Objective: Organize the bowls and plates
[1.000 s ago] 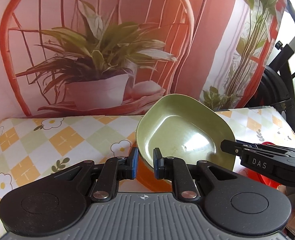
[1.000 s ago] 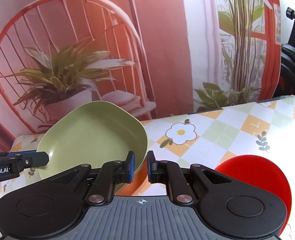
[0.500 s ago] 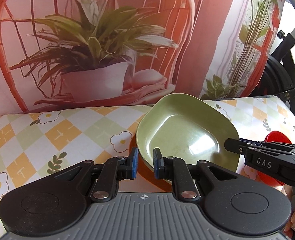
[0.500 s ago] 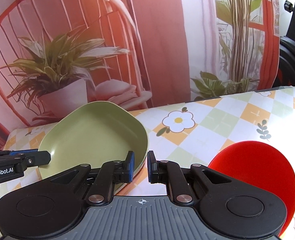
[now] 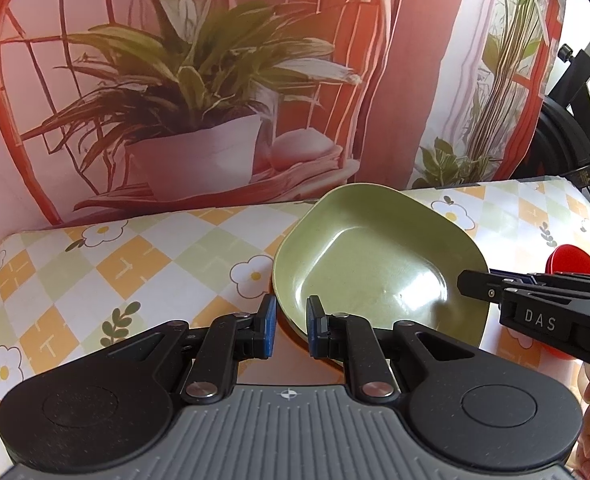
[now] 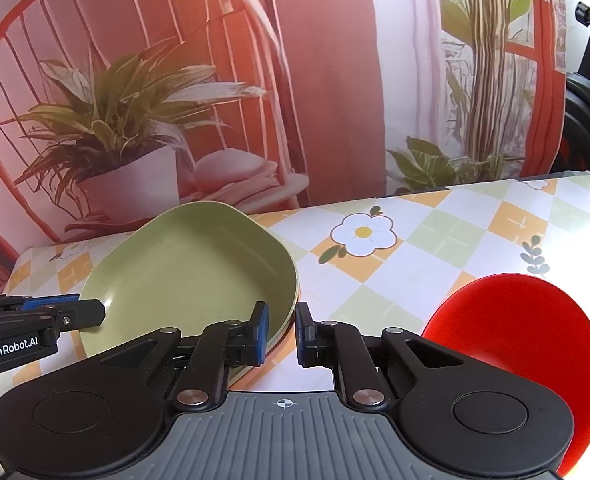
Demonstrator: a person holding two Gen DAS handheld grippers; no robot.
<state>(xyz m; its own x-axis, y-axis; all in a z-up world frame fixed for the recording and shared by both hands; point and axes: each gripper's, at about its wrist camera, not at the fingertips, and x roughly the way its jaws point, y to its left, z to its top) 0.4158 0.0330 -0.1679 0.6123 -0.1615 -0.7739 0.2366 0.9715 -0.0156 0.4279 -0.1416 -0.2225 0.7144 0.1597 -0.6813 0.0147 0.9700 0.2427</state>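
Clearly, from the left wrist camera, the left gripper (image 5: 291, 330) has its blue-padded jaws set narrowly apart with the near rim of the green bowl (image 5: 375, 268) passing between them; whether the pads actually bite the rim I cannot tell, since a sliver of gap shows on the left pad's side. The bowl sits tilted above the checked tablecloth (image 5: 135, 264), its hollow facing the camera and its long axis running away toward the printed backdrop (image 5: 199, 92). From the right side the right gripper (image 5: 479, 286) reaches to the bowl's far right edge, and a red plate (image 5: 571, 258) lies on the cloth beyond it. Turning to the right wrist camera, the right gripper (image 6: 281, 334) likewise stands narrowly parted, straddling the bowl's (image 6: 191, 268) right rim, the inner pad inside the hollow and the outer pad outside; again contact is not certain. The left gripper (image 6: 91, 312) meets the opposite rim. The red plate (image 6: 519, 328) rests just right of this gripper, near but apart from the bowl. Judging by this, the bowl is carried between both tools, and the right one is nearer the plate, so any stacking would likely travel rightward.
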